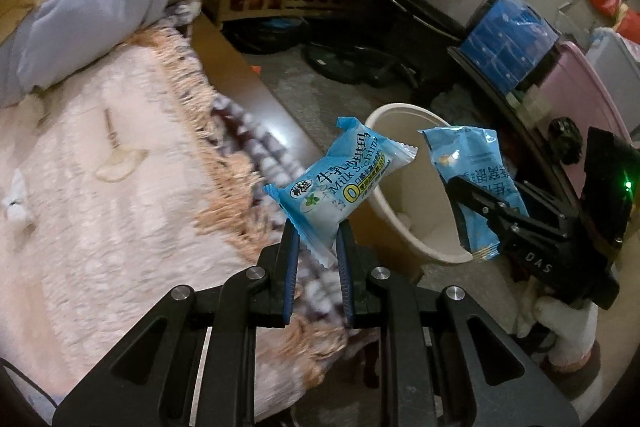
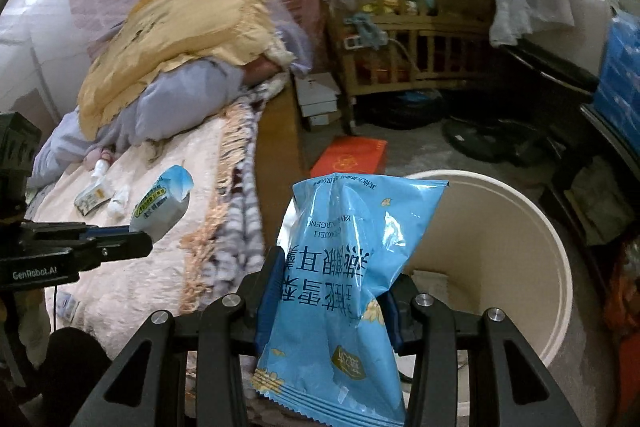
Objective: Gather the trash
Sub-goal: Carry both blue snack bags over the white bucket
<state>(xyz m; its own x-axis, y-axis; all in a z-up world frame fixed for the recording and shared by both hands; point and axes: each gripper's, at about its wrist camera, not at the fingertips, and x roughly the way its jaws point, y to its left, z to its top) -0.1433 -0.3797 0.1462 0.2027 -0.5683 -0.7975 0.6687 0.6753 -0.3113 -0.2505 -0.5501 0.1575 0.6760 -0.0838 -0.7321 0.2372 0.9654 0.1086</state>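
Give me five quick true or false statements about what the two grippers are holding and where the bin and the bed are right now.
1. The left gripper is shut on a small blue milk candy packet. True.
2. The right gripper is empty. False: it is shut on a larger blue snack bag.
3. A cream bin stands on the floor beside the bed. True.
4. The snack bag already lies inside the bin. False: it is held up in the gripper, in front of the bin.
5. Small items lie on the bed cover, among them a small box. True.
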